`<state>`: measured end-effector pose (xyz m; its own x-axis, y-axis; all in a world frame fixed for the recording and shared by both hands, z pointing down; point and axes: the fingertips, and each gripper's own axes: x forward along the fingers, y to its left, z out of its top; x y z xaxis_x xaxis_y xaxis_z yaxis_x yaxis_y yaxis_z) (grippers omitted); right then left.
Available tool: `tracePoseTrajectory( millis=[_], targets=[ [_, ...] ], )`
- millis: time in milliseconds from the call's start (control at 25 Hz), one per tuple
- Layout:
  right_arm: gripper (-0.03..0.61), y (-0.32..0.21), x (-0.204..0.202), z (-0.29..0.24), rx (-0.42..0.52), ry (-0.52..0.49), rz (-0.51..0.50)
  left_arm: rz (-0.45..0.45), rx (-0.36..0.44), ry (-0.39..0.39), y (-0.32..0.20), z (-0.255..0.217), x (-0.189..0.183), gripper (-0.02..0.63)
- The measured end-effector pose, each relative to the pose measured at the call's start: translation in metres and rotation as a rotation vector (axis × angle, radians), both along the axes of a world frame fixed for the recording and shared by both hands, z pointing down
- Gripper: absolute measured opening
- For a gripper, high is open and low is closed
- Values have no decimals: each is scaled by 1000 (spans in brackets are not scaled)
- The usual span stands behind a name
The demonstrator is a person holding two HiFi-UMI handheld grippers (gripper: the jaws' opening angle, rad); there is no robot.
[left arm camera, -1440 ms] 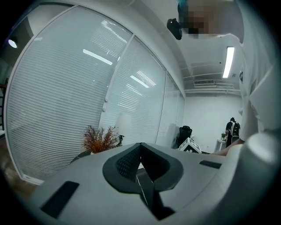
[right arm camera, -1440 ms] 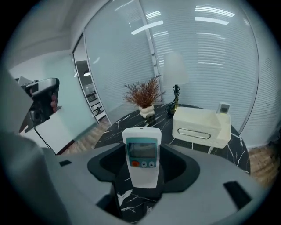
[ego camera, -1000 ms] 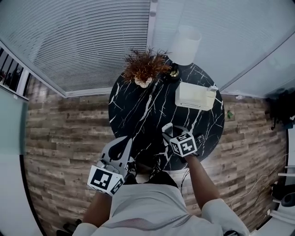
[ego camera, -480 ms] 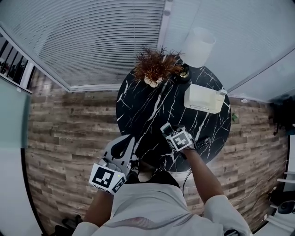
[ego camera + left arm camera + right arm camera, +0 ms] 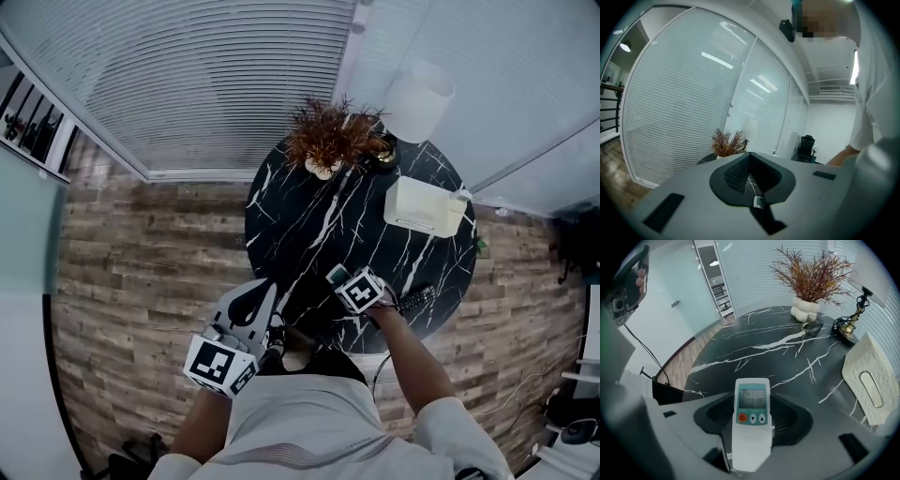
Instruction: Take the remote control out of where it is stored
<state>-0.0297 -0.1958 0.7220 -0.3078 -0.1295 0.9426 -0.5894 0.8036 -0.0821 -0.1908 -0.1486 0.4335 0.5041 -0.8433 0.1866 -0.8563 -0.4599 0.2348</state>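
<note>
Where the remote control [image 5: 751, 427] is: out in the open, upright between the fingers [image 5: 794, 420] of the right gripper [image 5: 339, 277], well apart from the white box [image 5: 424, 208] on the side nearer the person, its screen and buttons facing the camera.
Right gripper: clenched on the lower half of the remote control; the screen end stands clear above the fingers.
Left gripper [image 5: 260, 287]: fingers [image 5: 733, 173] pressed together at the tips, nothing between them; it hangs further from the white box than the right gripper, toward the person's left, and takes no part.
White box: lies flat on the black marbled surface [image 5: 309, 216], a slot in its top; whether it was the storing place cannot be told.
Dark remote [image 5: 415, 299]: a second handset lies on the surface, on the near side of the white box, untouched.
Done, by my judgement: the taking-out itself, since the remote control is gripped firmly and sits inside no holder or container.
Left, by my judgement: little, perhaps only setting the remote control down or carrying it clear; whether it hangs above the surface or touches it is not plain.
</note>
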Motion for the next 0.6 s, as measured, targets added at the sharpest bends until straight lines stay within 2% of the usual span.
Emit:
tracePoseTrajectory(
  millis=[200,320,440,600],
  targets=[
    [249,0,-1,-1,25,-18,21,21,-3,-4,0,-2,4,8],
    [249,1,-1,-10,32,-71,55,52,-11,-5,2,-3,12,8],
    [250,-4,3,-38,77,-198,141,105,-10,-4,2,-6,28,8],
    [247,-7,18,-104,185,-440,298,162,19,-10,4,-17,51,8]
  ],
)
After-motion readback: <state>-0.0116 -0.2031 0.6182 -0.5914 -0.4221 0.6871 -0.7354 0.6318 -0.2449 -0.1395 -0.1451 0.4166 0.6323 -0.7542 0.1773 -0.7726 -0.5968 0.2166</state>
